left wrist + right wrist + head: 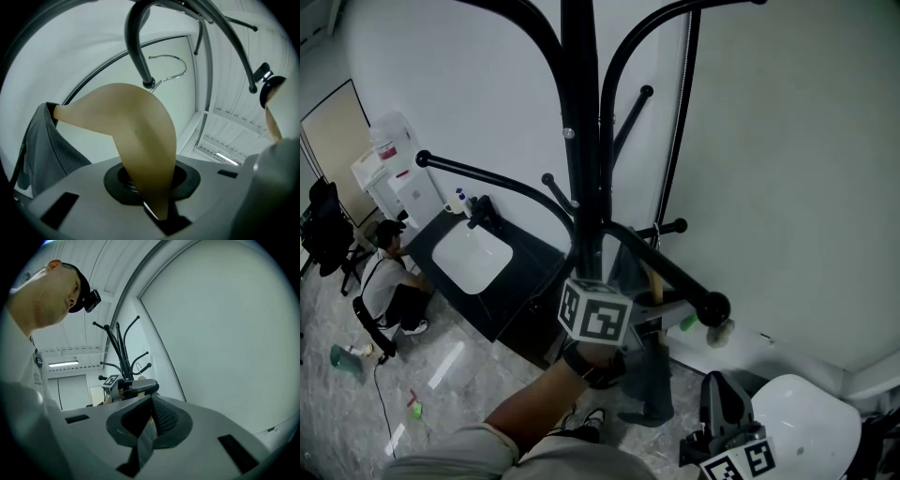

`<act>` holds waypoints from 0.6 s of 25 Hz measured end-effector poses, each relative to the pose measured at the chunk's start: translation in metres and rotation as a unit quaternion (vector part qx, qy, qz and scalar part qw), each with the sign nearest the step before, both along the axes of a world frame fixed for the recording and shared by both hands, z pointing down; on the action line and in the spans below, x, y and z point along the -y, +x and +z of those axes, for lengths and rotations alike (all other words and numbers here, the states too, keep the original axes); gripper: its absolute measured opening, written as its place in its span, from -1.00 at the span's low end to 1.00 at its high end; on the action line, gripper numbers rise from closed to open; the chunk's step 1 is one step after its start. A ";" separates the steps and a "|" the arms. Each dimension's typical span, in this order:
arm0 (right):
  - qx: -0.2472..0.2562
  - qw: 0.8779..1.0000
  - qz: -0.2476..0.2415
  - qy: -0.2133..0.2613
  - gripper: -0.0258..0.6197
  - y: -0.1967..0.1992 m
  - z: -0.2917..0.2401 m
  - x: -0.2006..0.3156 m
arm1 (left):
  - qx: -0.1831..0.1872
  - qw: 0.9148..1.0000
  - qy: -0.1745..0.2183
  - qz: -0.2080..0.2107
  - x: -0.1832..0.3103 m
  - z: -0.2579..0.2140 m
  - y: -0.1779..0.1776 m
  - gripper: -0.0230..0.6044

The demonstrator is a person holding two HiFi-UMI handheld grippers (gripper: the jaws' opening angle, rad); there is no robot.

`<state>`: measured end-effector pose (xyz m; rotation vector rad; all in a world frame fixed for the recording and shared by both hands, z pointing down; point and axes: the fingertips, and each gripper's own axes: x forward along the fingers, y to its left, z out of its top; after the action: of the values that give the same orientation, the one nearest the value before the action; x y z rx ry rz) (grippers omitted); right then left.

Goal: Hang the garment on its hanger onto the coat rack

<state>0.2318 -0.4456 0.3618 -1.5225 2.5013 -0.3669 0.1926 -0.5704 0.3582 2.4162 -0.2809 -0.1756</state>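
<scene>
In the left gripper view's centre, the left gripper [157,206] clenches the wooden hanger [140,136] – grey garment [51,150] draped at left, hook [171,70] near a coat rack [581,141] arm. The right gripper [145,427], low in the head view's right corner, is closed on nothing

The left gripper [154,199] has its jaws closed on the lower edge of a tan wooden hanger [136,126], which rises broad and curved from between them. A grey garment [47,150] hangs from the hanger's left arm. Its wire hook [169,65] stands above. A black coat rack arm [133,42] curves down in front, its knobbed tip just beside the base of the hook. Whether the two touch is hard to tell.
</scene>
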 end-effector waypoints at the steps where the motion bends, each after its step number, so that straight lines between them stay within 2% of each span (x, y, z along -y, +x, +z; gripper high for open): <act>1: 0.000 1.000 0.001 0.000 -0.87 0.000 0.000 0.001 | -0.001 1.000 -0.004 0.000 0.002 0.002 0.000 -0.69; 9: -0.002 1.000 0.002 -0.002 -0.87 -0.004 0.004 0.007 | 0.008 0.999 -0.029 -0.016 0.015 0.026 -0.008 -0.71; 15: -0.002 1.000 -0.001 -0.006 -0.87 -0.010 0.003 0.006 | 0.015 0.998 -0.048 -0.045 0.025 0.040 -0.022 -0.71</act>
<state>0.2214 -0.4513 0.3648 -1.5276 2.5083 -0.3797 0.1710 -0.5956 0.3978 2.3146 -0.4037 -0.1642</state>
